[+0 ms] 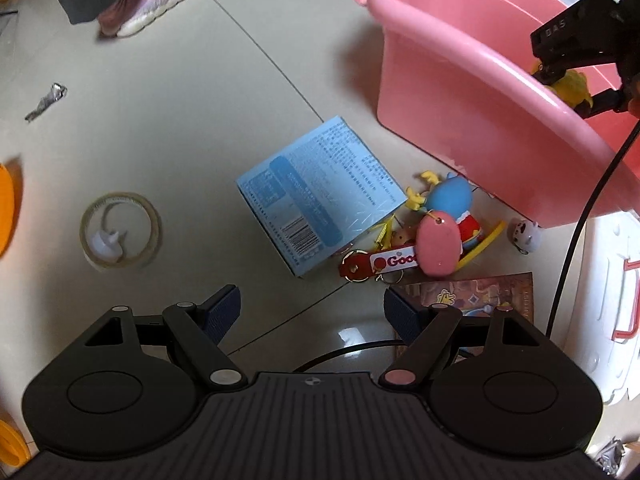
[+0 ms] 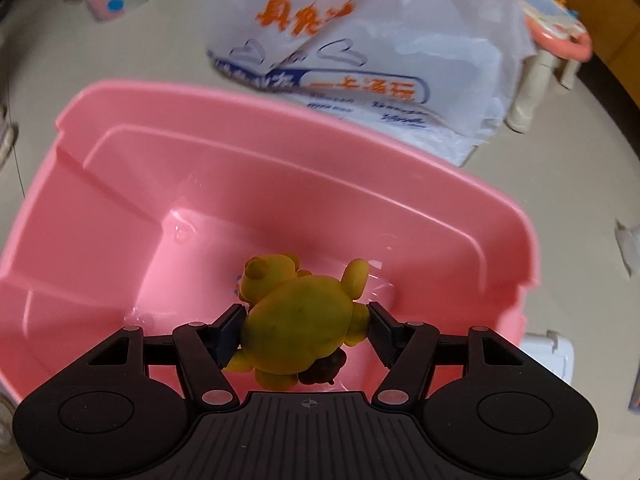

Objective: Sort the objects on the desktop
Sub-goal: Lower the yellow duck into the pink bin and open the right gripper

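Yellow bear toy [image 2: 298, 320] hanging over pink bin [image 2: 120, 152], right gripper [image 2: 306, 330] jaws pinching its sides, likely for dropping. Left gripper [image 1: 312, 312] idling wide open, holding nothing.

**Bare floor ahead of the left jaws, clutter to their right**

Between and just ahead of the left gripper [image 1: 312, 314] jaws the floor [image 1: 180, 120] lies bare. Ahead and right, a blue box [image 1: 316, 196], a heap of toys [image 1: 436, 236] and the pink bin [image 1: 472, 92] wall block passage. A tape ring [image 1: 120, 230] sits ahead-left. Beyond the right gripper [image 2: 306, 334] jaws, filled by the yellow toy [image 2: 300, 320], the bin's interior is open.
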Motion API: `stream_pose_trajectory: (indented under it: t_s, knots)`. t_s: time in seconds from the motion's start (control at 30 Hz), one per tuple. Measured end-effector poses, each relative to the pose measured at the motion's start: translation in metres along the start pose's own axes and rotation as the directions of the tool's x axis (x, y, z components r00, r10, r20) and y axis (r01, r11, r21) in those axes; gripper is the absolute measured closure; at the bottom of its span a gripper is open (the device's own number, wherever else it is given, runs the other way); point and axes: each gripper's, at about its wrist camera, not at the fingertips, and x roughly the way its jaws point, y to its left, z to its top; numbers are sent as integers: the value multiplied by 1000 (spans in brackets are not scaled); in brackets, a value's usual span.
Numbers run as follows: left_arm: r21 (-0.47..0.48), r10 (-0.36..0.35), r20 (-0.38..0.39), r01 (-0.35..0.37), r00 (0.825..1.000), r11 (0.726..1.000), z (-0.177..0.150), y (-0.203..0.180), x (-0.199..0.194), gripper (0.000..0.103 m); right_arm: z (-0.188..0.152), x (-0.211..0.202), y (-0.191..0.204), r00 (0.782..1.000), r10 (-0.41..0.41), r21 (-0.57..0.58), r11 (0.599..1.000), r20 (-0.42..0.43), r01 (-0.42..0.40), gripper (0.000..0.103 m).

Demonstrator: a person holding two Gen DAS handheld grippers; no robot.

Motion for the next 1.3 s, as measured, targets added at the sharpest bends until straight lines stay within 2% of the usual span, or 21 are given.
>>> stream_pose_trajectory:
  t_s: [0.37, 0.57, 0.8, 0.87, 0.97, 1.1, 1.3]
  knots:
    - [-23, -8, -16, 8, 1000, 1000, 1, 9, 10, 22, 7, 52, 41, 988, -11, -169, 986, -152, -15, 42]
    - [-53, -9, -32, 7, 999, 999, 3, 15, 15, 22, 8, 70, 46, 965, -55, -196, 981, -255, 4, 42]
    - [-47, -13, -43, 11, 999, 999, 3, 15, 18, 22, 1, 82, 41, 948, -78, -189, 982, -309, 20, 41]
    - [-42, -15, -43, 13, 999, 999, 3, 14, 16, 22, 0, 83, 39, 948, -91, -192, 981, -307, 31, 33]
    - [-34, -14, -39, 13, 999, 999, 3, 12, 14, 22, -2, 80, 38, 951, -113, -211, 976, -288, 52, 32]
    - [-31, -19, -34, 18, 999, 999, 4, 11, 10, 22, -2, 69, 38, 962, -100, -209, 977, -254, 46, 29]
    - [-6, -23, -36, 23, 999, 1000, 2, 9, 2, 22, -6, 34, 39, 980, -100, -233, 971, -170, 59, 27]
